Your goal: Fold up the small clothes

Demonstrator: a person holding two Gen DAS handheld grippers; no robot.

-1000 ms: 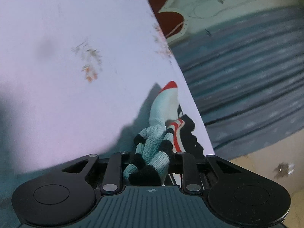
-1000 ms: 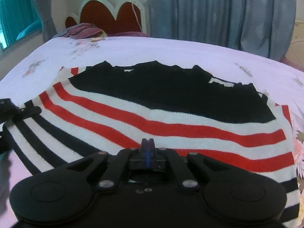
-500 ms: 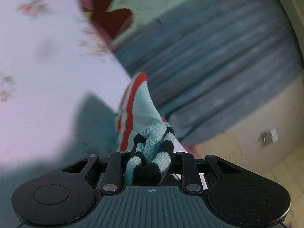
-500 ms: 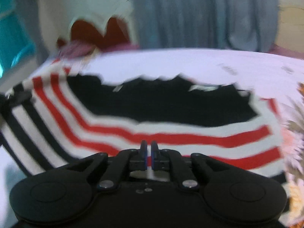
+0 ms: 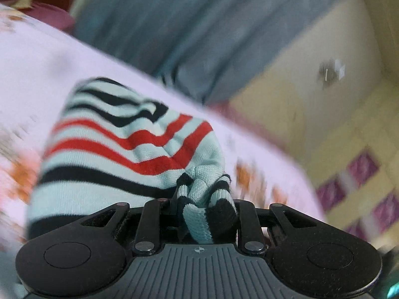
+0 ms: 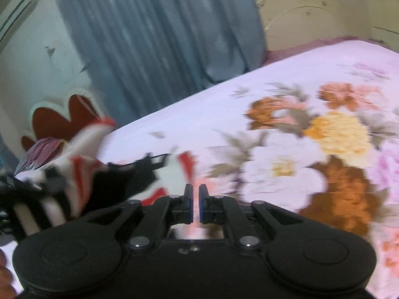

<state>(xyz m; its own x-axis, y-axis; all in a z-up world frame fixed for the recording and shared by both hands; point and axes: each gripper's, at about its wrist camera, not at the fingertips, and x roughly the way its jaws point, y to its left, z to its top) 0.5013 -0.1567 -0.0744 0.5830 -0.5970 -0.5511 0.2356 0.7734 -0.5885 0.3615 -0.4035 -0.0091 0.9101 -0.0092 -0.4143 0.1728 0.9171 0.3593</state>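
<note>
A small knit sweater (image 5: pixel 119 149) with white, red and black stripes hangs bunched from my left gripper (image 5: pixel 205 214), which is shut on a fold of its striped edge. It is lifted above the floral bed sheet (image 5: pixel 49 69). In the right wrist view the same sweater (image 6: pixel 82 174) is a blurred bundle at the left, with the left gripper behind it. My right gripper (image 6: pixel 195 204) holds nothing; its blue pads (image 6: pixel 189 206) stand a narrow gap apart over the flowered sheet (image 6: pixel 311 137).
A blue-grey curtain (image 6: pixel 154 39) hangs beyond the bed. A red and cream headboard (image 6: pixel 57 117) with a pillow (image 6: pixel 37 152) is at the far left. A cream wall and tiled floor (image 5: pixel 361 174) lie past the bed's edge.
The left gripper has lifted and swung the sweater across, so it is bunched up off the sheet. The right gripper has let go of the sweater, opened slightly and turned right over bare sheet.
</note>
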